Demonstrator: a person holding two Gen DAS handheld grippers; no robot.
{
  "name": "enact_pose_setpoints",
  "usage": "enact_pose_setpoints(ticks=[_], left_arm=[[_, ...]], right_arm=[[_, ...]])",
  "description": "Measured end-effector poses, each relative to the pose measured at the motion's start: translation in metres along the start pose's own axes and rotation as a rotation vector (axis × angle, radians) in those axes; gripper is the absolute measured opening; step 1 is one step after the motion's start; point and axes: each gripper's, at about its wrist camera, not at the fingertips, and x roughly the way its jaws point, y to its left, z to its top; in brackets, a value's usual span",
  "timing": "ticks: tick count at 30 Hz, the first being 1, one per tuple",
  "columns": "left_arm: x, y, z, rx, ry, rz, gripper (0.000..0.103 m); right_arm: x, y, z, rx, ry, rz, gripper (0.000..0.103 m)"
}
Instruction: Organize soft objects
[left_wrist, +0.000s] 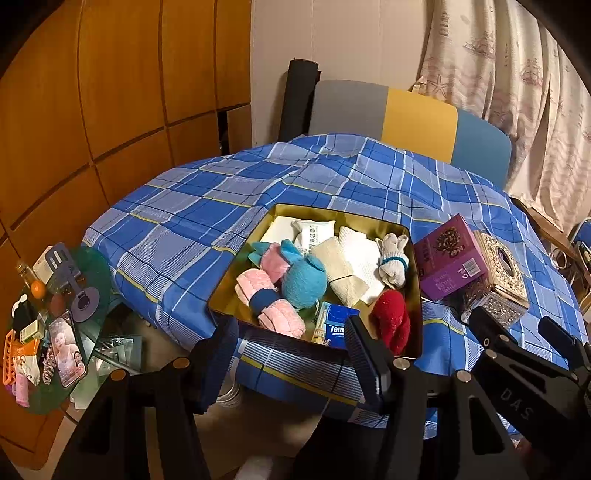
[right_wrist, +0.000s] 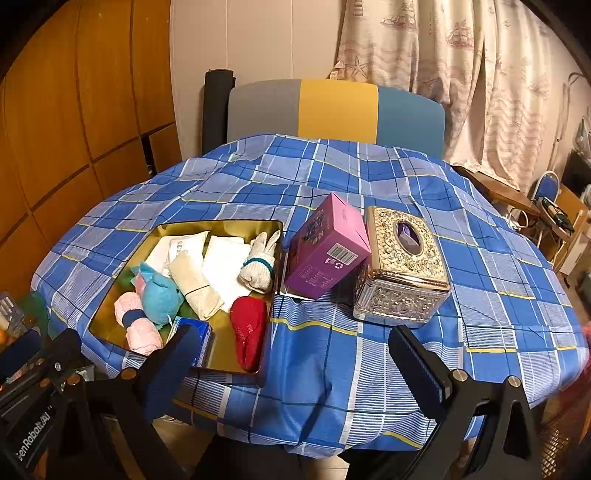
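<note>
Your left gripper and right gripper both gape, empty, at the table's near edge. Beyond them, the gold tin holds the red sock: light, limp, compressible. Pinch its bunched middle. Farther right: purple box, tissue holder.

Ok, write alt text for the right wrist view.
An open gold tin on a blue plaid tablecloth holds a blue plush toy, a pink rolled towel, a red sock and white cloths. A purple box leans beside an ornate metal tissue holder. The right gripper, jaws open, holds nothing.
</note>
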Motion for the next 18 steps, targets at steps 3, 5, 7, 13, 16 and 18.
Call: enact_pose_setpoints(ticks=[3, 5, 7, 13, 16, 18], left_arm=[[0.0002, -0.0004, -0.0001, 0.002, 0.000, 0.002, 0.060], [0.0005, -0.0006, -0.0001, 0.004, -0.001, 0.003, 0.060], [0.0007, -0.0006, -0.0001, 0.001, 0.000, 0.002, 0.060], [0.0015, -0.0020, -0.0010, 0.010, 0.007, -0.002, 0.060], [0.0010, -0.0022, -0.0011, 0.014, 0.003, 0.000, 0.060], [0.0009, -0.0023, -0.0010, 0.014, 0.004, 0.000, 0.060]], right_arm=[[0.0002, -0.0010, -0.0005, 0.003, 0.000, -0.005, 0.103], [0.0006, -0.0016, -0.0003, 0.003, 0.000, -0.008, 0.103], [0.0008, -0.0020, -0.0002, 0.006, 0.000, -0.010, 0.103], [0.0011, -0.0033, 0.0007, 0.013, 0.001, -0.014, 0.103], [0.0015, -0.0033, 0.0010, 0.013, 0.002, -0.012, 0.103], [0.0017, -0.0035, 0.0010, 0.012, 0.002, -0.010, 0.103]])
